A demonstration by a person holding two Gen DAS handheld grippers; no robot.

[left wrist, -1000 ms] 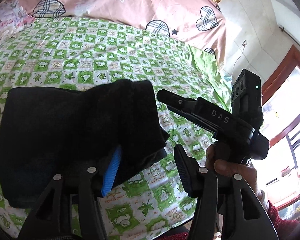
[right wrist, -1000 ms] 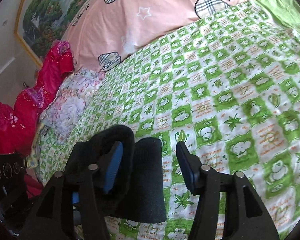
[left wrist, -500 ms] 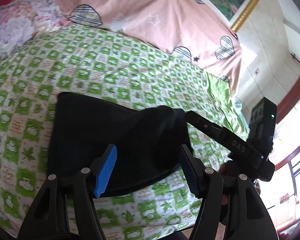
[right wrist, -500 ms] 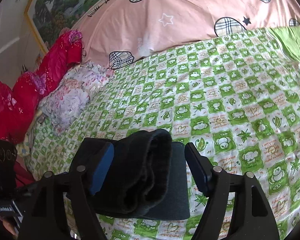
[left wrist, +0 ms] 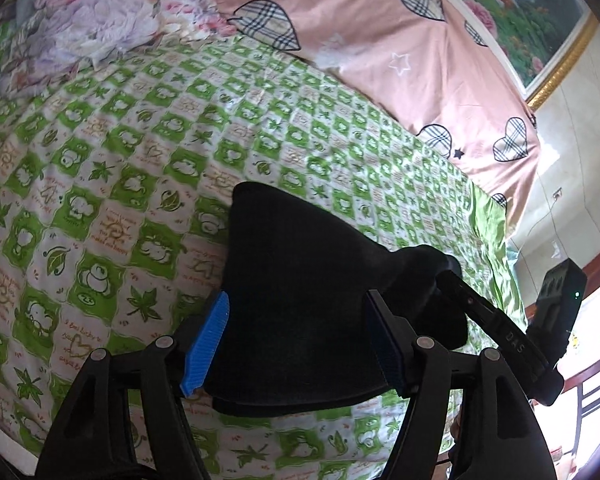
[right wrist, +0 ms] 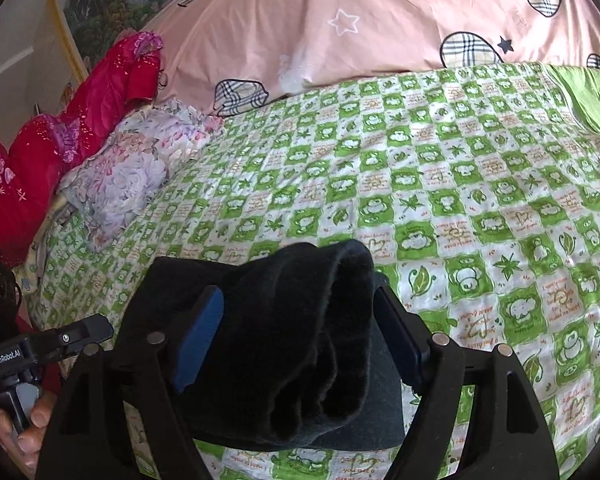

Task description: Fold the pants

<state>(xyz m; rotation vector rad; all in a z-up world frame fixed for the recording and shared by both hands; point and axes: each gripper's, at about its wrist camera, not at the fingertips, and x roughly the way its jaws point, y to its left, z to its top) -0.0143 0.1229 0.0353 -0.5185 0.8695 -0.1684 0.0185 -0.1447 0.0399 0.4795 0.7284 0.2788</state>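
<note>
The black pants lie folded into a thick bundle on the green checked bedsheet. My left gripper is open, its blue pads on either side of the bundle's near edge. My right gripper is open too, with the thick folded edge of the pants bulging up between its pads. In the left wrist view the right gripper's finger reaches the raised right corner of the pants. The left gripper's finger shows at the left of the right wrist view.
A pink duvet with plaid hearts lies along the far side of the bed. A floral pillow and red bedding sit at the left end. A window and wall stand to the right of the bed.
Both grippers have pulled back and tilted up, so more of the bed shows. The left jaws have gone from closed on the pants' edge to open around it. The pants have settled flatter.
</note>
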